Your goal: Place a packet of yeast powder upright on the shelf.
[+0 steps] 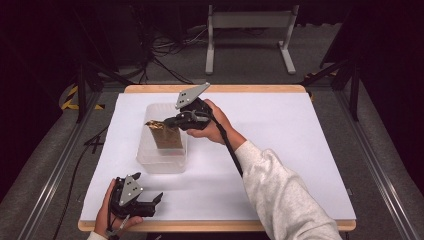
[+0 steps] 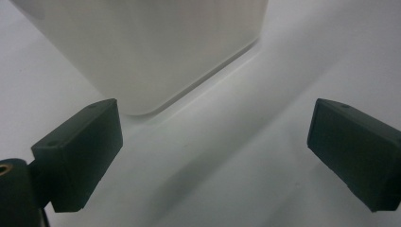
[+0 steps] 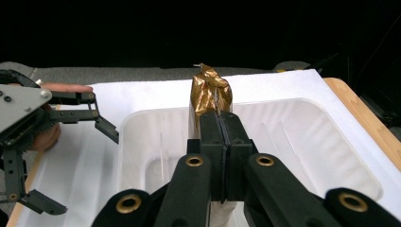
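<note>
Here the right gripper [image 3: 221,124] is clamped on the top of a gold bag [image 3: 211,92], which hangs below its jaws inside the clear tub [image 1: 162,161], perhaps touching the floor. The left gripper [image 1: 150,204] rests with jaws spread wide, the tub just ahead of it.

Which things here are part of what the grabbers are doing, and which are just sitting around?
In the job:
right gripper, shut on the gold packet
clear plastic tub under it

Just around:
left gripper, open and holding nothing
white table cover
grey stand and floor cables
</note>
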